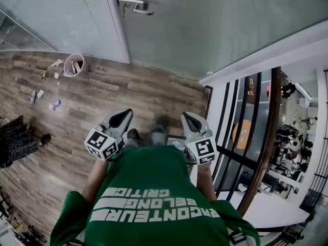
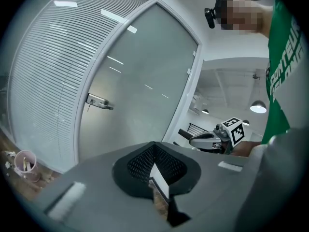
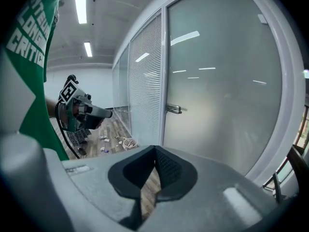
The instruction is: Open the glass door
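- Ahead of both grippers, glass door (image 1: 220, 24) stands closed, handle (image 1: 136, 5) untouched.
- Left gripper (image 1: 123, 115): 2 jaws pressed together, empty.
- Right gripper (image 1: 187, 118): jaws together, empty, apart from door.

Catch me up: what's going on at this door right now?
A person in green stands on the wood floor facing the frosted glass door, a tool in each hand. The left tool and right tool are both shut with nothing in them, held out in front of the body and short of the door. The door looks closed, and its lever handle is untouched. A pink bin with litter around it sits by the blinds to the left.
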`<state>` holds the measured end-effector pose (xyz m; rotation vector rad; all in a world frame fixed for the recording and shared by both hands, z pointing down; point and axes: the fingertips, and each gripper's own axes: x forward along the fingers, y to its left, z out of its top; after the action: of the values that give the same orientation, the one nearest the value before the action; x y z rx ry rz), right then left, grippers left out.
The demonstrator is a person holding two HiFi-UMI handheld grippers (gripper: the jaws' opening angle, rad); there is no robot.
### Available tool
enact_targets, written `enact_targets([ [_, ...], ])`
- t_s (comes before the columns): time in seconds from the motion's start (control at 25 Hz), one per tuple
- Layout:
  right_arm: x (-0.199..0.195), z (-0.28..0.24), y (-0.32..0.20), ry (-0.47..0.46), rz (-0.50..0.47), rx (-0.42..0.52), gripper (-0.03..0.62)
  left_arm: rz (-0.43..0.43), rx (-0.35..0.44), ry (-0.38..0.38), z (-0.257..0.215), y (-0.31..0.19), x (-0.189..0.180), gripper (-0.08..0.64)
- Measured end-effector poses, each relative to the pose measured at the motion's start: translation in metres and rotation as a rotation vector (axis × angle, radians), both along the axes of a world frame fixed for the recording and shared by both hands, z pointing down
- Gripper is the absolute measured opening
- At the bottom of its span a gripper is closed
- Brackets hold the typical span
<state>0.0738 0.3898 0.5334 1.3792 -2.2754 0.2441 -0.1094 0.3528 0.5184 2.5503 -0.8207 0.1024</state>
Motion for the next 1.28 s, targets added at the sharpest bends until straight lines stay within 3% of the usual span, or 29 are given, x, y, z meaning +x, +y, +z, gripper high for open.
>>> enact_targets([
  [0.36,0.063,0.0,-0.046,-0.04,-0.044,0.004,-0.006,-0.067,0.029,0.003,-0.012,-0.03,0.043,0.017],
  [0.56,0.068,0.009,-0.067,-0.043,-0.149,0.001,-0.006,-0.2,0.033,-0.004,-0.015,-0.049,0.036,0.017],
  [0.72,0.078,0.005,-0.091,-0.032,-0.188,0.02,-0.006,-0.241,0.048,-0.004,-0.013,-0.055,0.043,0.017],
  [1.04,0.05,0.005,-0.116,-0.022,-0.3,0.023,-0.006,-0.298,0.038,-0.008,-0.01,-0.057,0.038,0.017],
  [1.28,0.033,0.013,-0.133,0.012,-0.328,0.003,-0.006,-0.299,0.027,0.011,0.004,-0.083,0.026,0.017],
])
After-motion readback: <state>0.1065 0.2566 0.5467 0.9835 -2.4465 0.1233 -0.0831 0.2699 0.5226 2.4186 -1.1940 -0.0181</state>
